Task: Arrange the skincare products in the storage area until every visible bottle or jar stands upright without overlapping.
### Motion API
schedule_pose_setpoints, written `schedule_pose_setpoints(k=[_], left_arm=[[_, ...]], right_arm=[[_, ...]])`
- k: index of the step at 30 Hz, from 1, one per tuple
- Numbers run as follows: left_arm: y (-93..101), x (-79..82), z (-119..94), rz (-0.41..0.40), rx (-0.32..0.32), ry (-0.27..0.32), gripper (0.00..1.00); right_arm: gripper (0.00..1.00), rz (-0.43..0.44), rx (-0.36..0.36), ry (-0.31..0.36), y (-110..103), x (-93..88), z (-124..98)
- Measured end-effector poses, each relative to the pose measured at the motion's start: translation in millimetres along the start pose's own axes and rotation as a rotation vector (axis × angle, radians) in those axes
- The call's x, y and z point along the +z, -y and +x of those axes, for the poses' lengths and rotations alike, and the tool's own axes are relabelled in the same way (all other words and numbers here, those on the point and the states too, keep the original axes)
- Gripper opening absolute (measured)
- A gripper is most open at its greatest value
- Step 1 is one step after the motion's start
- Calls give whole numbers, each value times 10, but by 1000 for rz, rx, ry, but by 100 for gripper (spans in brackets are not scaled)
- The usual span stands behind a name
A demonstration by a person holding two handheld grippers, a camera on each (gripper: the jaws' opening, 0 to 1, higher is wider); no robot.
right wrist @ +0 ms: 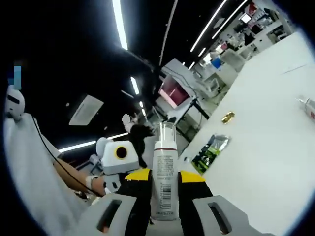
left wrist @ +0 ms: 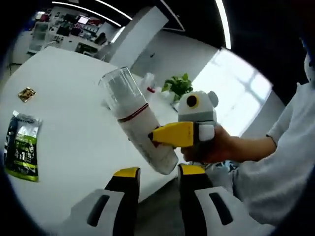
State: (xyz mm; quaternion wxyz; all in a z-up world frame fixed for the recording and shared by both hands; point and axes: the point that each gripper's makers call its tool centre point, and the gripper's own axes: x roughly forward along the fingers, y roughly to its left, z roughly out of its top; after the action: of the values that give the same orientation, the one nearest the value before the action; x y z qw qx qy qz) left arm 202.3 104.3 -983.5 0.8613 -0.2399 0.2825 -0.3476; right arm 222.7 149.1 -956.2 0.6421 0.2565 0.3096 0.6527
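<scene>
A white pump bottle (right wrist: 165, 182) with a clear cap and a red band stands between the jaws of my right gripper (right wrist: 165, 178), which is shut on it. In the left gripper view the same bottle (left wrist: 135, 115) hangs tilted above the white table (left wrist: 78, 128), cap toward the upper left, with the right gripper (left wrist: 160, 140) clamped near its lower end and a hand behind it. My left gripper (left wrist: 158, 173) sits just below that bottle, open, with nothing between its jaws.
A green sachet (left wrist: 22, 147) and a small gold packet (left wrist: 26, 93) lie on the table's left part. A small white bottle (left wrist: 147, 83) and a potted plant (left wrist: 178, 86) stand at the far edge. A tube (right wrist: 307, 105) lies at the right.
</scene>
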Motion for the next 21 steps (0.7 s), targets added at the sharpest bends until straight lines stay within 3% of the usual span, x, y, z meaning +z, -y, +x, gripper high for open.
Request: schedule_pose_setpoints(k=[4, 7, 12, 18, 21], left_arm=[[42, 17, -14, -9, -29, 7, 29], [71, 139, -73, -35, -60, 65, 27], [45, 211, -150, -86, -87, 100, 22], [41, 156, -178, -91, -98, 64, 20], [-2, 84, -165, -64, -63, 27, 20]], right_arm=[[13, 20, 28, 14, -64, 12, 36], [13, 41, 51, 20, -103, 5, 57], [13, 111, 101, 80, -183, 57, 78], [13, 102, 105, 64, -213, 4, 111], [14, 36, 70, 14, -160, -69, 130]])
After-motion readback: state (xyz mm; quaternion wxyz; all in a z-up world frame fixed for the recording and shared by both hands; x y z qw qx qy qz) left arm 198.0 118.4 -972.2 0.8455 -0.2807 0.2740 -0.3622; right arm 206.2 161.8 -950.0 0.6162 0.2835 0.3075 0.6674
